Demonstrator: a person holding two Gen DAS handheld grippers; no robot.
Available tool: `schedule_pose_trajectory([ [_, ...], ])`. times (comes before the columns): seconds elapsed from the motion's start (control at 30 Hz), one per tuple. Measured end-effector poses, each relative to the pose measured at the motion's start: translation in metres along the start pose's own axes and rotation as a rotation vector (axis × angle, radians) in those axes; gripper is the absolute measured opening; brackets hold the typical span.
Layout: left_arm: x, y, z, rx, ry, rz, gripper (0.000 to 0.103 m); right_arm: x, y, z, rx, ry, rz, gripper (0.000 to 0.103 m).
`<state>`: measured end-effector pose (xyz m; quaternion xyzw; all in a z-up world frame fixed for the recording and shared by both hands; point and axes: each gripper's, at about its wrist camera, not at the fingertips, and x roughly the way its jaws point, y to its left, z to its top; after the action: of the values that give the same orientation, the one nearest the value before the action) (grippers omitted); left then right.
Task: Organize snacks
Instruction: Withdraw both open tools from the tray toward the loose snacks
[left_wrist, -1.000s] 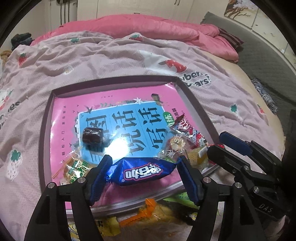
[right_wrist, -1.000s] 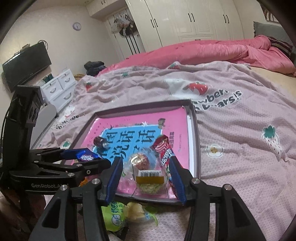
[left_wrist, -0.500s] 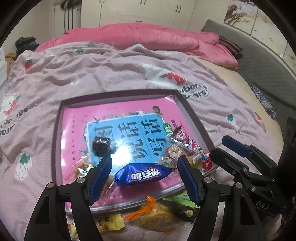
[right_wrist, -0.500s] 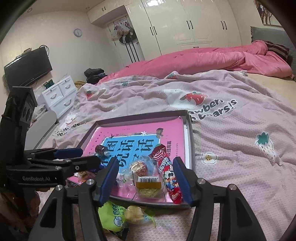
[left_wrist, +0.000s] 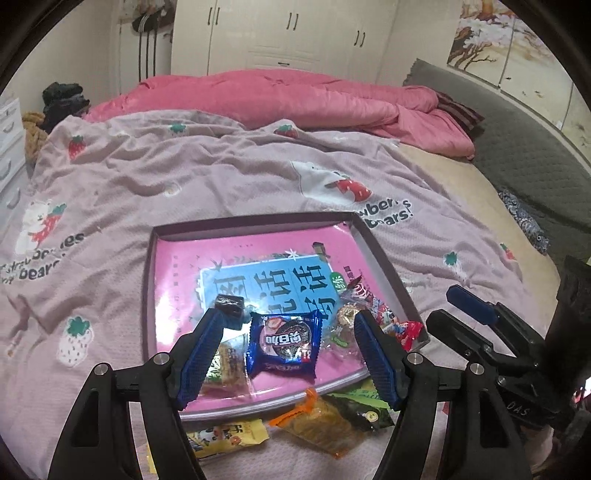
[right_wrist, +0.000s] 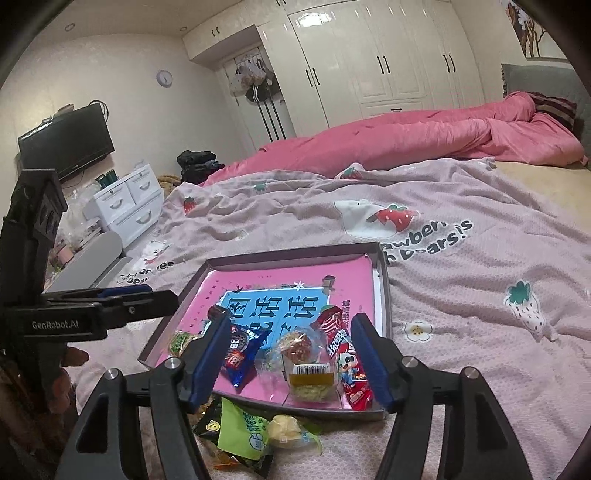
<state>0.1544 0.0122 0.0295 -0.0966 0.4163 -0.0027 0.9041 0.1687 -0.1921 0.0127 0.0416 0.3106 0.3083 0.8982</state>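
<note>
A shallow box (left_wrist: 384, 258) with a pink and blue printed floor lies on the bed; it also shows in the right wrist view (right_wrist: 382, 280). In it lie a blue snack packet (left_wrist: 283, 341) (right_wrist: 240, 354), a dark wrapped candy (left_wrist: 229, 304), a clear packet with a round sweet (right_wrist: 306, 360) and a red packet (right_wrist: 345, 363). My left gripper (left_wrist: 290, 360) is open and empty, above the box's near edge. My right gripper (right_wrist: 291, 363) is open and empty, above the box's near right part. Loose snacks lie in front of the box: an orange packet (left_wrist: 321, 424) and a green packet (right_wrist: 243, 430).
The bed is covered by a lilac strawberry-print blanket (left_wrist: 184, 173) with a pink duvet (left_wrist: 295, 99) bunched at the back. White drawers (right_wrist: 127, 205) and a wall television (right_wrist: 66, 142) stand to the left. White wardrobes (right_wrist: 388, 62) line the far wall.
My left gripper opened and let the blue packet drop into the box, then drew back and up. My right gripper also rose and drew back a little.
</note>
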Motion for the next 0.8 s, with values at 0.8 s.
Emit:
schedule_pose_trajectory([
  [0.8, -0.039, 0.004, -0.013, 0.007, -0.036, 0.048, 0.079, -0.027, 0.011, -0.014, -0.024, -0.017, -0.087, 0.067],
])
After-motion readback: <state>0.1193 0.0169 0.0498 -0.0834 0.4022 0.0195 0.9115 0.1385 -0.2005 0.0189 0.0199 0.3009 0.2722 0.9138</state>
